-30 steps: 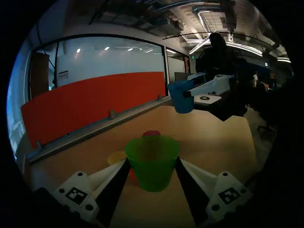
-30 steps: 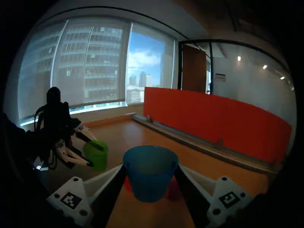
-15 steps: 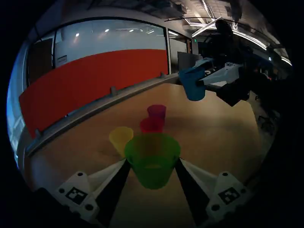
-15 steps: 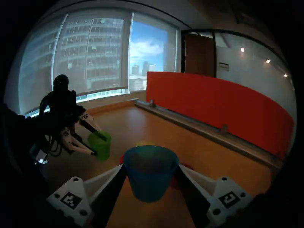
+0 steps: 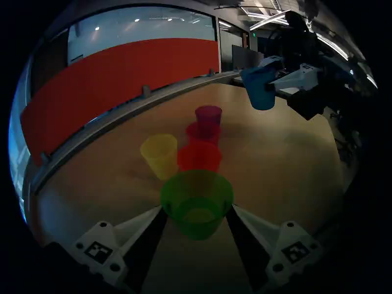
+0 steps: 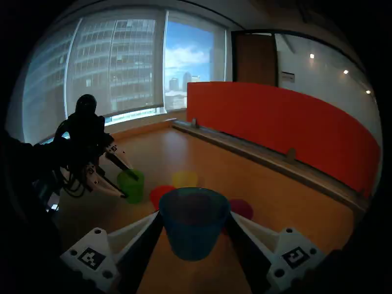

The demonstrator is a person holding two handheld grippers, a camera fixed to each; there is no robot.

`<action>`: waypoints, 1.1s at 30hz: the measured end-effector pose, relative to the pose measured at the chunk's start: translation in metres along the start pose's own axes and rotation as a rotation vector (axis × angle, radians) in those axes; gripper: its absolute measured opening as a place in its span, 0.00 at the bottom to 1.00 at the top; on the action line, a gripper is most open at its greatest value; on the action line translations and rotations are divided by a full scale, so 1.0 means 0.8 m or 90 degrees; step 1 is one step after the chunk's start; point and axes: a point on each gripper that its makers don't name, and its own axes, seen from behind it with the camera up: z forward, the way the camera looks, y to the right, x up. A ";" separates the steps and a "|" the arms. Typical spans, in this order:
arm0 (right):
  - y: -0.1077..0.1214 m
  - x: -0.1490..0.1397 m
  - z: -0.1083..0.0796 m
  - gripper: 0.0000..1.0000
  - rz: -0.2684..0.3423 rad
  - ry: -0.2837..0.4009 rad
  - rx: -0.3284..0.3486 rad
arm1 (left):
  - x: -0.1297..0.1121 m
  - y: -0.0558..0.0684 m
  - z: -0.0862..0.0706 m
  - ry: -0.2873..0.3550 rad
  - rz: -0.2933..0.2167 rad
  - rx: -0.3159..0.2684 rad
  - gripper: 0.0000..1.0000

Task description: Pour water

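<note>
Both cups in the air over the wooden table (image 5: pixel 284 161): my left gripper (image 5: pixel 197 208) is clamped on the green cup (image 5: pixel 197 203), one finger pressing each side of it, and my right gripper (image 6: pixel 194 215) grips the blue cup (image 6: pixel 194 223) the same way.

Over the last second both cameras have tipped downward. A second ago the left gripper view showed mostly the orange partition (image 5: pixel 122 68). Now the table spreads out below the green cup, and the cups standing on it have come into sight: a yellow cup (image 5: pixel 159 156), a red cup (image 5: pixel 199 157), a second red cup (image 5: pixel 198 132) behind it and a purple cup (image 5: pixel 208 116) farthest off. In that view the blue cup has drifted up and to the right and hangs well apart from the green one. In the right gripper view the green cup has slid closer to the standing cups.

I read this as the approach to a pour, with neither cup tilted yet. I can't tell whether the green or the blue cup holds any water, nor which standing cup is to receive it. Both held cups are upright and well clear of the tabletop.
</note>
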 end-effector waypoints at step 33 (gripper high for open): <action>0.006 -0.004 0.009 0.89 -0.003 -0.015 -0.009 | -0.045 -0.004 0.016 -0.031 -0.023 -0.011 0.83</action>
